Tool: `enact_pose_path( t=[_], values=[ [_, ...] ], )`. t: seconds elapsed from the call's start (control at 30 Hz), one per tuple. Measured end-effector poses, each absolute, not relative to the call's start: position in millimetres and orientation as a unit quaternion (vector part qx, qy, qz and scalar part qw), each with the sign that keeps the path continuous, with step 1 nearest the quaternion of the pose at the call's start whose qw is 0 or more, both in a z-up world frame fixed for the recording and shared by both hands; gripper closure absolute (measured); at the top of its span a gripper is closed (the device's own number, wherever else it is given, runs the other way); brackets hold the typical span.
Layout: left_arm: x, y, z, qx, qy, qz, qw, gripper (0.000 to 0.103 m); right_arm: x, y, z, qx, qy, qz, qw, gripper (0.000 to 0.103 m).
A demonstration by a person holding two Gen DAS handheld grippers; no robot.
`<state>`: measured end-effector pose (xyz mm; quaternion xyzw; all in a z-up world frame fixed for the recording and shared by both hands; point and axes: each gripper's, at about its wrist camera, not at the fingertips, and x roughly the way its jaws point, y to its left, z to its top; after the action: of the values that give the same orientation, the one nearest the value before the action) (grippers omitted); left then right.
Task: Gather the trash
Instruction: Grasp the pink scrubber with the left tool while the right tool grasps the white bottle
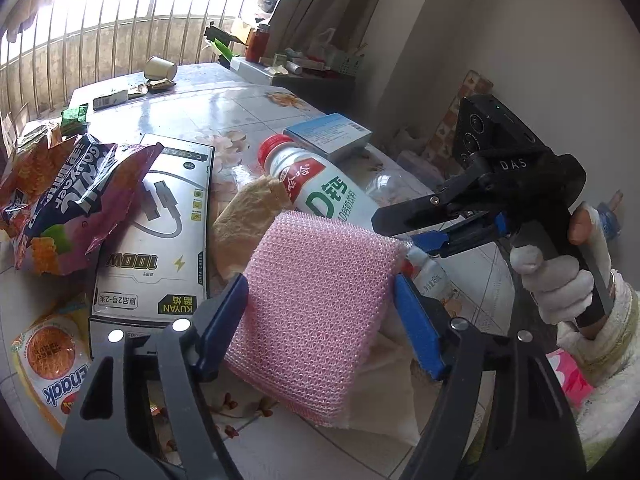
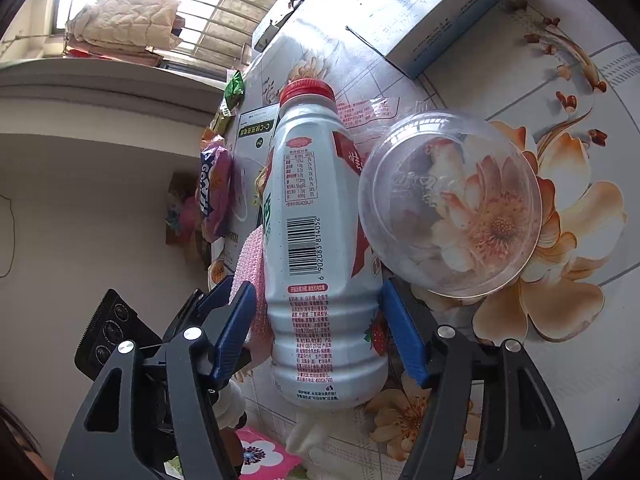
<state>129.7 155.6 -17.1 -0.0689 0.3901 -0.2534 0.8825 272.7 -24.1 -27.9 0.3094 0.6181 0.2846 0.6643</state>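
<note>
Two grippers are down on the table [image 1: 248, 96] at once, each with something between its blue pads. The left gripper [image 1: 320, 312] has a pink scrubbing pad [image 1: 316, 300] in its jaws: both pads sit right against the pad's sides, so it looks clamped, jaws about as far apart as the pad is wide. The pad lies partly on a white cloth [image 1: 384, 408] near the table's near edge, with a crumpled brown paper [image 1: 248, 216] just behind it.

The right gripper [image 2: 320, 328] is around a white milk drink bottle [image 2: 320, 240] with a red cap [image 2: 307, 92]. The bottle lies on its side, cap pointing away toward the far edge. The right pad touches the bottle's lower body; the left pad looks pressed against it too, though I can't fully tell from this angle — I'd call it gripped. A gloved hand [image 1: 560, 276] holds that gripper's handle.

Just beside the bottle on the right sits a clear plastic dome lid [image 2: 448, 204], touching or nearly touching it, and the flowered tablecloth shows through. Beyond that, toward the table's far right edge, lies a pale blue box [image 2: 404, 4].

On the left side of the table there's a white cable box [image 1: 160, 236], with a purple snack bag [image 1: 80, 200] flopped over its corner and an orange snack packet [image 1: 48, 360] at the near left edge. Way back by the far edge — a tipped paper cup [image 1: 160, 68] and a few wrappers.
</note>
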Motion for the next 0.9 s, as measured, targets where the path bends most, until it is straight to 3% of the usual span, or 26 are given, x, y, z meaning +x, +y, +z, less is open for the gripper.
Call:
enact_pose_path(
  t=[0.07, 0.23, 0.4, 0.5, 0.63, 0.9],
  values=[
    [128, 159, -17, -0.085, 0.392, -0.257, 0.880, 0.044, 272, -28, -30, 0.321, 0.617, 0.284, 0.660, 0.046],
    [124, 169, -13, -0.120, 0.389, -0.256, 0.877, 0.053, 267, -31, -28, 0.323, 0.615, 0.282, 0.662, 0.046],
    [117, 174, -10, -0.123, 0.388, -0.250, 0.879, 0.055, 258, -30, -15, 0.301, 0.613, 0.282, 0.674, 0.048],
    [115, 174, -11, -0.113, 0.393, -0.239, 0.881, 0.034, 258, -23, -8, 0.271, 0.615, 0.279, 0.687, 0.048],
    [123, 176, -12, -0.113, 0.402, -0.237, 0.877, 0.021, 268, -15, -6, 0.259, 0.617, 0.269, 0.693, 0.041],
    [140, 171, -18, -0.103, 0.427, -0.240, 0.866, 0.020, 286, 12, -18, 0.237, 0.626, 0.258, 0.697, 0.038]
  ],
)
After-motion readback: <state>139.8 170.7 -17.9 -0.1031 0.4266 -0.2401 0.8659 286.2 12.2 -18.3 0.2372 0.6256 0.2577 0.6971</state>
